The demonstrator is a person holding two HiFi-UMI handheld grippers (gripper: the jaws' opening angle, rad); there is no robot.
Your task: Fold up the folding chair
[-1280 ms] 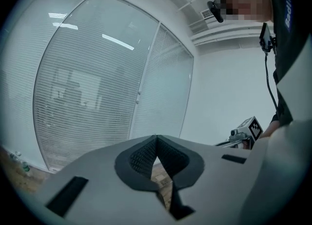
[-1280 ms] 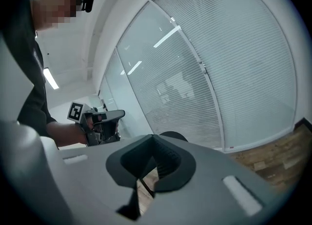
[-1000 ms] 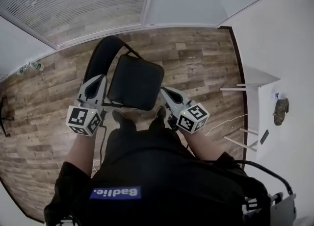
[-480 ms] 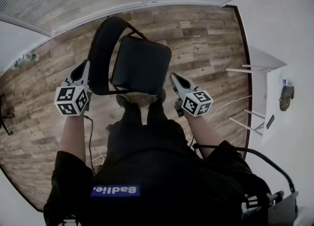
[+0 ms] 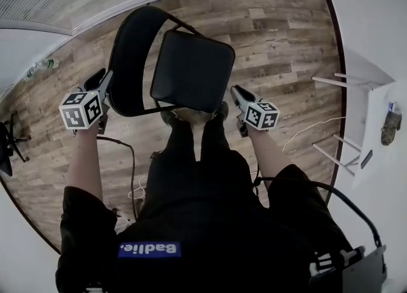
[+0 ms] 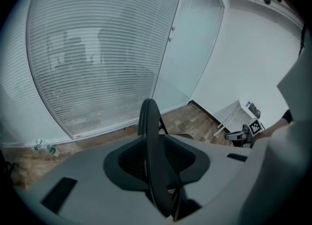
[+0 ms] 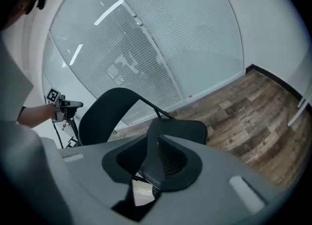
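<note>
As left gripper (image 5: pixel 102 77) and right gripper (image 5: pixel 234 90) are opening empty, the chair (image 5: pixel 191 72) stands on plank floor (image 5: pixel 286 50).

Chair (image 5: pixel 191 69) between left tongs (image 5: pixel 102 81), right tongs (image 5: pixel 234 90)

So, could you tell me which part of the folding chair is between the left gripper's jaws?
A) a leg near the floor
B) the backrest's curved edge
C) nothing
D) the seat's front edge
B: in the left gripper view the backrest runs edge-on between the jaws of the left gripper, which are opening and not pressing on it.
</note>
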